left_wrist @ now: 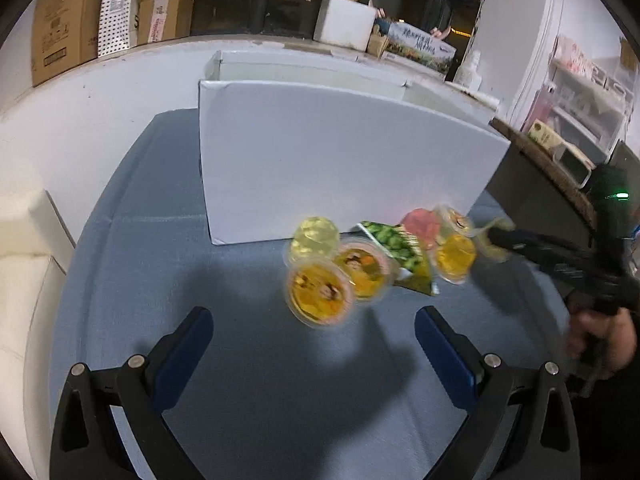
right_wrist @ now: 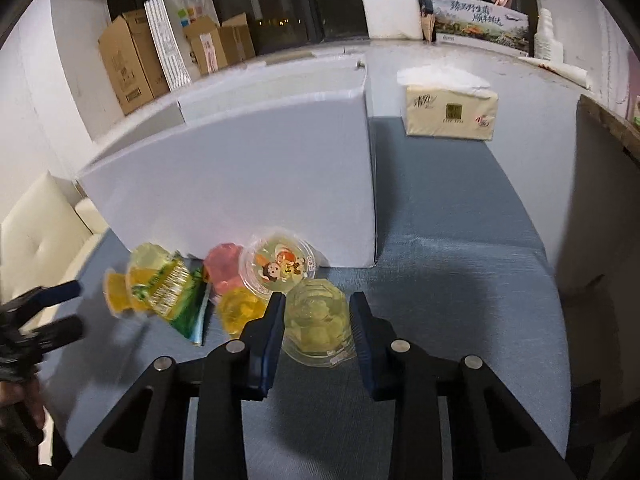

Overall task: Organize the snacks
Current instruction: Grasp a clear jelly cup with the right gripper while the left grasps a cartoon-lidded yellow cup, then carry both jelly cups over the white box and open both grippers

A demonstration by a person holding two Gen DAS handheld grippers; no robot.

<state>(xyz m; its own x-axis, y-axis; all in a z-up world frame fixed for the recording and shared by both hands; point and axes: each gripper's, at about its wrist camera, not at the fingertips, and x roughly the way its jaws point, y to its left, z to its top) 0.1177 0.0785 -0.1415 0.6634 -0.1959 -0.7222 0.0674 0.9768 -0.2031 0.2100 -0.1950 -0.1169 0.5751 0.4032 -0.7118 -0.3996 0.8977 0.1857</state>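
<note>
Several jelly cups and a green snack packet [left_wrist: 396, 254] lie on the blue cloth in front of a white open box [left_wrist: 340, 160]. My right gripper [right_wrist: 318, 312] is shut on a pale green jelly cup [right_wrist: 316, 322], both pads against its sides. A cartoon-lidded cup [right_wrist: 276, 266], a pink cup [right_wrist: 222, 268] and a yellow cup [right_wrist: 240, 308] lie just beyond it, with the green packet [right_wrist: 176, 300] to the left. My left gripper [left_wrist: 314, 334] is open and empty, just short of an orange-lidded cup [left_wrist: 318, 300]. The right gripper also shows in the left wrist view [left_wrist: 504, 240].
A tissue pack [right_wrist: 450, 110] sits right of the box [right_wrist: 240, 184]. A dark wooden counter [left_wrist: 540, 168] stands to the right. A cream sofa [left_wrist: 28, 260] is at the left. Cardboard boxes [left_wrist: 64, 20] line the sill behind.
</note>
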